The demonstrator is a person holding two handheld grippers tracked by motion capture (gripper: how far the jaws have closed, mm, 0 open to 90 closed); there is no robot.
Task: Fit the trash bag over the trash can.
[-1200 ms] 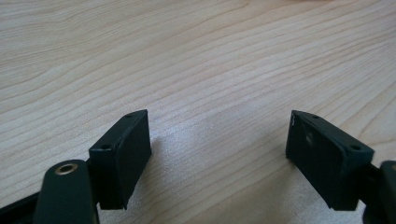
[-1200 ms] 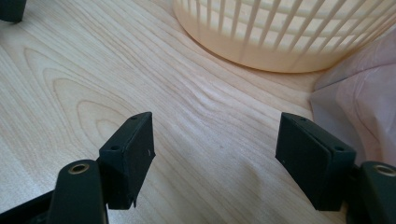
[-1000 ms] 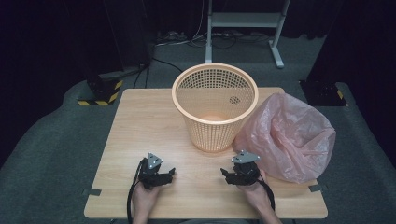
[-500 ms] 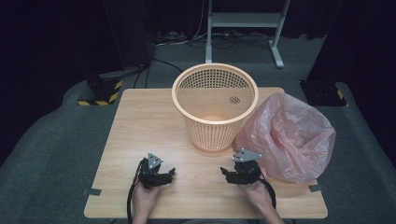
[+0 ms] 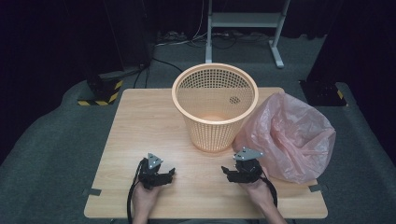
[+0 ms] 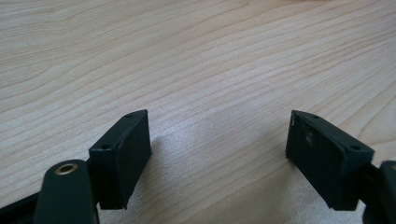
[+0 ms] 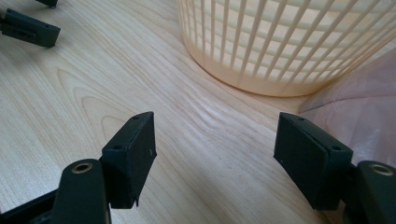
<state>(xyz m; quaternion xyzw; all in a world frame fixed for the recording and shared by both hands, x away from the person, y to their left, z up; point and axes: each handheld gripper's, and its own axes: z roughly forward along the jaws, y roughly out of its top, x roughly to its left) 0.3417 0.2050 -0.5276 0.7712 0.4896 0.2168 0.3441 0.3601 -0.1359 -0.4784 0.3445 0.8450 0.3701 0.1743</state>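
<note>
An orange lattice waste basket (image 5: 215,106) stands upright at the middle back of the wooden table (image 5: 140,121). A crumpled pink plastic bag (image 5: 292,135) lies right of it, touching its base. My left gripper (image 5: 169,175) rests low over the front left of the table, open, with bare wood between its jaws (image 6: 219,154). My right gripper (image 5: 227,171) sits at the front right, open and empty, close to the bag. In the right gripper view (image 7: 215,154) the basket (image 7: 285,46) is just ahead and the bag (image 7: 359,116) lies at the right.
The table stands on grey carpet. Behind it are a white stand's legs (image 5: 243,28), cables, and a black box with yellow-black hazard tape (image 5: 100,91). The left gripper's jaws (image 7: 28,28) appear at the top left of the right gripper view.
</note>
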